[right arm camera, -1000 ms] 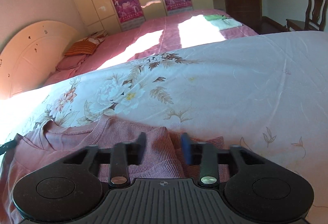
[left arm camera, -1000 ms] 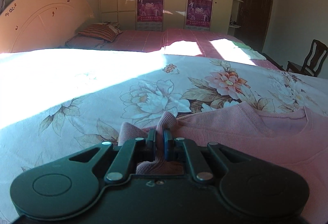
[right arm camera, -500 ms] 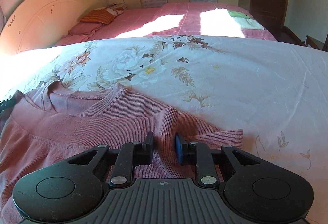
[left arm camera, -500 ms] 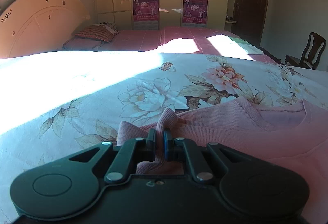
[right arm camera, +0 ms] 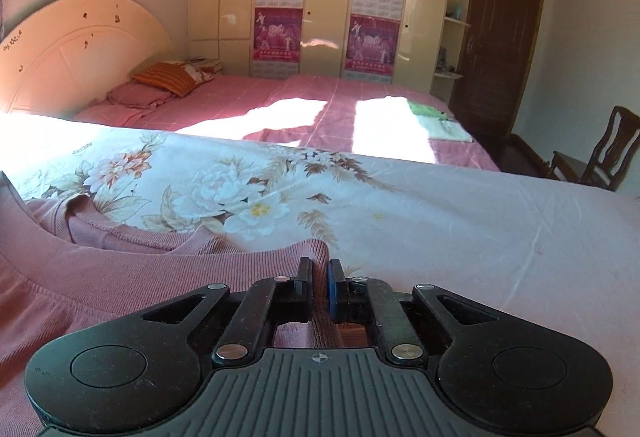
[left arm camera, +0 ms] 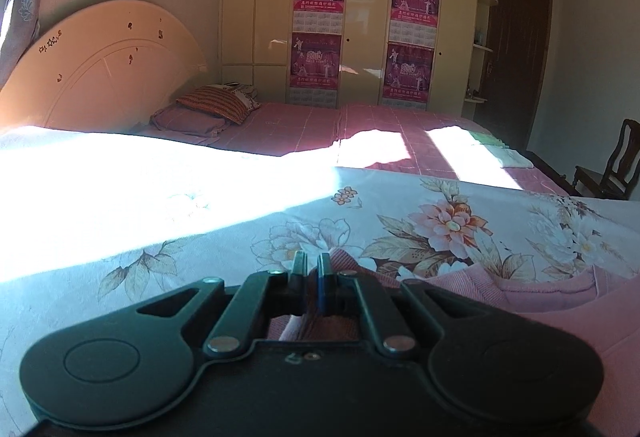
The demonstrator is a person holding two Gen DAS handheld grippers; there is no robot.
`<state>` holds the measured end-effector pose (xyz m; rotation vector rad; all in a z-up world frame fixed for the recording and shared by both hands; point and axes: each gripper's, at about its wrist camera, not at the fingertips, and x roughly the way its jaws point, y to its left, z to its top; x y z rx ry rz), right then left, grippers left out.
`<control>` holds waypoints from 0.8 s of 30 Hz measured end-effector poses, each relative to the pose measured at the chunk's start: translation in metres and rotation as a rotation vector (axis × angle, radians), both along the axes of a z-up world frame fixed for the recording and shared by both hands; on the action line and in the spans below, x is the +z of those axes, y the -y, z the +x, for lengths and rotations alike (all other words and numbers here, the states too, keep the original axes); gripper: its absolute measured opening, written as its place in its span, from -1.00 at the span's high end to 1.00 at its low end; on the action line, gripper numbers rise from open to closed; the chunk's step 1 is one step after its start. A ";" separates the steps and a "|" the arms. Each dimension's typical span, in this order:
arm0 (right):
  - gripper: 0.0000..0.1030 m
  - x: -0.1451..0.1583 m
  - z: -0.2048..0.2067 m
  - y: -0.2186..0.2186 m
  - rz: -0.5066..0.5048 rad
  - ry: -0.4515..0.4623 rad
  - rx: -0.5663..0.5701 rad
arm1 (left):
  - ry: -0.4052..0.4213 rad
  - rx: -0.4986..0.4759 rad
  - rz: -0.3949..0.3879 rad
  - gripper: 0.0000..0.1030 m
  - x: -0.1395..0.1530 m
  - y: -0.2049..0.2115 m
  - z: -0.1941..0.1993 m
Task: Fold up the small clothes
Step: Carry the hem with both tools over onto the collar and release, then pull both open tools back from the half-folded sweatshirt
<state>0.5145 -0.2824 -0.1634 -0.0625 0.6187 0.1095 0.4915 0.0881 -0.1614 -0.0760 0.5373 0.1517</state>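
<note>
On bed (right arm camera: 480, 229), left tongs (left arm camera: 311, 269) clamp sweater (right arm camera: 120, 277) shoulder, right tongs (right arm camera: 319, 273) clamp other. Lift both evenly, keep fabric taut, fold straight over.

left gripper (left arm camera: 311, 264): jaws clamped | right gripper (right arm camera: 319, 269): jaws clamped
</note>
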 end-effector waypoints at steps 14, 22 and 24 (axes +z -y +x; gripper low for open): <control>-0.29 0.010 -0.014 0.020 0.137 -0.079 -0.033 | -0.096 -0.089 0.016 0.42 0.002 -0.004 -0.024; 0.47 0.005 -0.045 -0.045 0.164 -0.122 0.126 | -0.174 -0.332 -0.019 0.42 -0.008 0.054 -0.044; 0.47 0.001 -0.048 -0.068 0.157 -0.126 0.168 | -0.175 -0.349 0.009 0.42 -0.018 0.070 -0.048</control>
